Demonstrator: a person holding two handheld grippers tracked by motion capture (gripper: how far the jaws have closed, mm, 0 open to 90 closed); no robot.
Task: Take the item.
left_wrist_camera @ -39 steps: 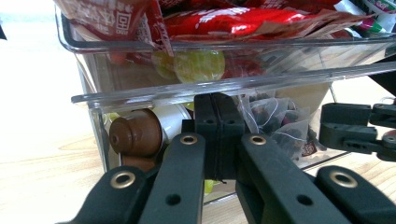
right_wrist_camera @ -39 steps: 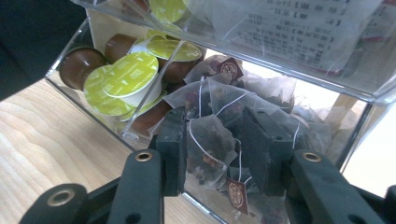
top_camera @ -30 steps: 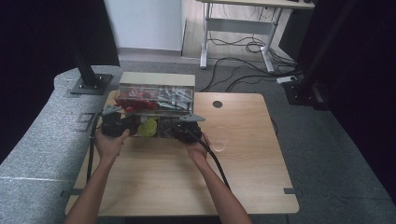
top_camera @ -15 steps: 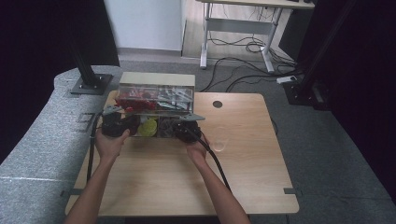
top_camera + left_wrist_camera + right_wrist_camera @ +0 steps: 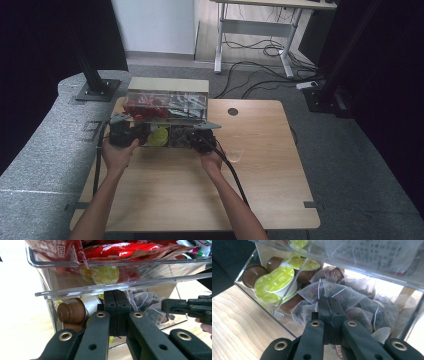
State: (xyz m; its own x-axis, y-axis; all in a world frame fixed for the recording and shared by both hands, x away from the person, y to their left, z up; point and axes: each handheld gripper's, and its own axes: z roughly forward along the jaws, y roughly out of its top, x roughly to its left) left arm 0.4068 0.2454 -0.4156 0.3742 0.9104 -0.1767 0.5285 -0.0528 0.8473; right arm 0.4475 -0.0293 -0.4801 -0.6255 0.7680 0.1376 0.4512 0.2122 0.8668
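A light wooden tabletop (image 5: 260,170) carries everything, with a round cable hole (image 5: 232,111) near its far edge. Against the far edge, toward the far left corner, stands a clear plastic organiser (image 5: 166,116) with two levels: an upper tray packed with red snack packets (image 5: 142,106) and a lower drawer (image 5: 272,312) pulled toward the person.

The drawer is split by a clear divider. Its left compartment holds coffee capsules (image 5: 277,281), brown cups with yellow-green foil lids, lying on their sides. Its right compartment is heaped with pyramid tea bags (image 5: 342,293) of see-through mesh, dark leaves inside, each with a white string.

Both of the person's forearms come up from the near edge. The left claw (image 5: 131,134) sits at the drawer's left front, its jaws pressed flat together with nothing between the pads; in the left gripper view it (image 5: 117,305) points just under the upper tray's lip, beside a brown capsule (image 5: 72,312).

The right claw (image 5: 195,136) reaches into the drawer's right compartment. Its jaws have just been closing and now meet; in the right gripper view the right claw (image 5: 329,304) is down among the tea bags, and a fold of mesh with its white string appears caught at the jaw tips, though how firmly is hard to tell.
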